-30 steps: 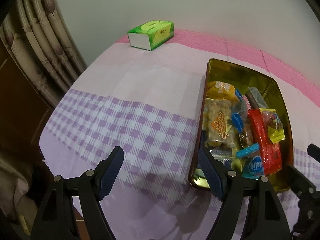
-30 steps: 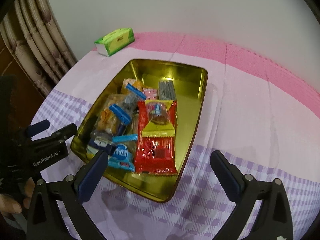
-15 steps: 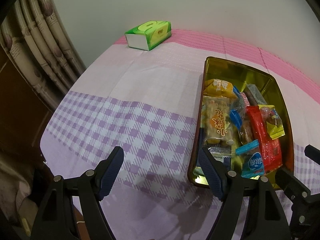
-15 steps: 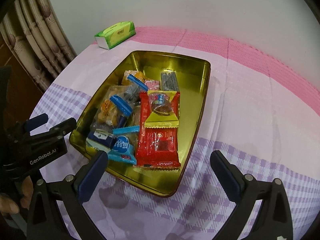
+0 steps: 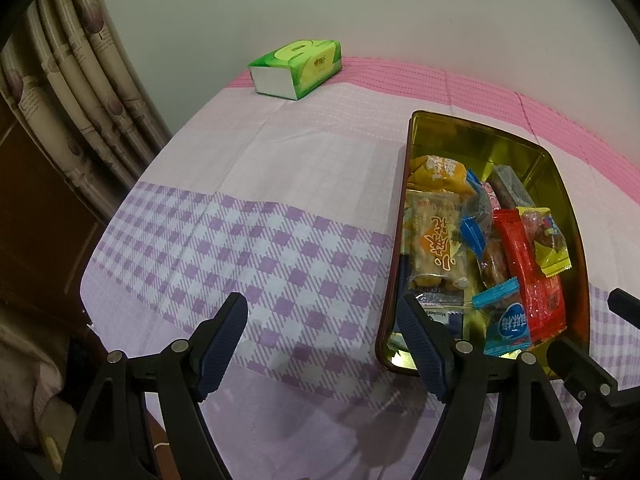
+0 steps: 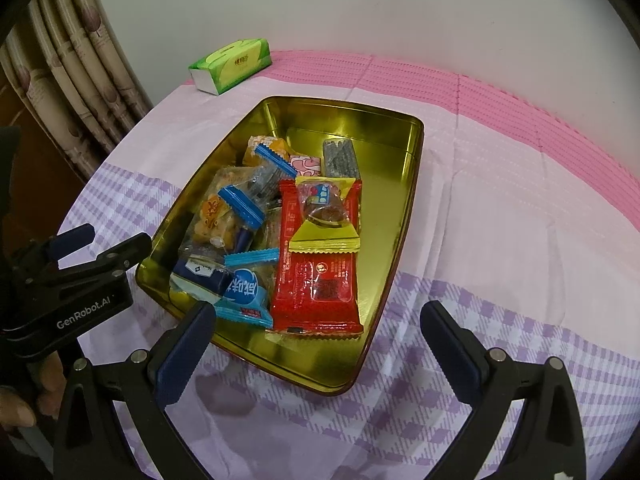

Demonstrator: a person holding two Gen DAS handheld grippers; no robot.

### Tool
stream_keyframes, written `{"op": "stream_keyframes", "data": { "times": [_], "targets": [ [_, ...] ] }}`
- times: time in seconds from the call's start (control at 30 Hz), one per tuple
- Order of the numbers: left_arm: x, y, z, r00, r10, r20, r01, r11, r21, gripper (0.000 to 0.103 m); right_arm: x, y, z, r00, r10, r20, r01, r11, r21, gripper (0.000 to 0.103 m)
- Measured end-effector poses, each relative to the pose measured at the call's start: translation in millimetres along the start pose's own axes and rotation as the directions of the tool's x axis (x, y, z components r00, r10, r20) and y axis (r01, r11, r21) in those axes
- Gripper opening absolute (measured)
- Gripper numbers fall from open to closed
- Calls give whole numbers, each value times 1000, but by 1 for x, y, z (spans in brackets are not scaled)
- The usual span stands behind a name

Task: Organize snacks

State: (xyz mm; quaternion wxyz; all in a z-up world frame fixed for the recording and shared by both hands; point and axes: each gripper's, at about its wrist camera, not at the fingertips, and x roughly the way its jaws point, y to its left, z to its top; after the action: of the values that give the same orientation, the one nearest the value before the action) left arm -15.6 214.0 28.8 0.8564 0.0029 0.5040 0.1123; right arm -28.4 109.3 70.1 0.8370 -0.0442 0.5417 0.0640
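Observation:
A gold tin tray (image 6: 384,160) sits on the checked tablecloth and holds several wrapped snacks. Among them are a red packet (image 6: 316,280), a yellow-ended candy (image 6: 324,208) lying on it, a blue packet (image 6: 244,292) and an orange cracker pack (image 5: 438,236). My right gripper (image 6: 316,312) hovers open over the tray's near end with nothing between its fingers. My left gripper (image 5: 320,308) stands open over bare cloth just left of the tray (image 5: 560,184). Its right finger is by the tray's near left corner. It also shows as the left gripper (image 6: 80,264) beside the tray.
A green tissue pack (image 5: 298,68) lies at the far left of the table by the wall. A curtain (image 5: 80,80) hangs past the table's left edge. A person's hand (image 6: 20,412) holds the left gripper's handle.

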Motion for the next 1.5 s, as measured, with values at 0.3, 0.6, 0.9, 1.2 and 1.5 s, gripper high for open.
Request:
{"op": "stream_keyframes", "data": {
  "times": [0.3,0.6,0.9,1.2,1.5],
  "targets": [
    [1,0,0,1000,1,-3,-1,1000,0,77,3,0,-2,1000,-2,-11,2,1000,7,101],
    [2,-1,0,1000,4,-3,-4,1000,1,77,5,0,-3,1000,-5,-15,5,1000,5,101],
    [3,2,-1,1000,7,-6,-7,1000,1,77,6,0,-4,1000,0,-16,0,1000,5,101],
    [4,0,0,1000,5,-6,-5,1000,10,77,8,2,-4,1000,8,-26,-8,1000,7,101],
    [5,-1,-1,1000,6,-7,-6,1000,13,77,9,4,-4,1000,12,-28,-12,1000,8,101]
  ]
}}
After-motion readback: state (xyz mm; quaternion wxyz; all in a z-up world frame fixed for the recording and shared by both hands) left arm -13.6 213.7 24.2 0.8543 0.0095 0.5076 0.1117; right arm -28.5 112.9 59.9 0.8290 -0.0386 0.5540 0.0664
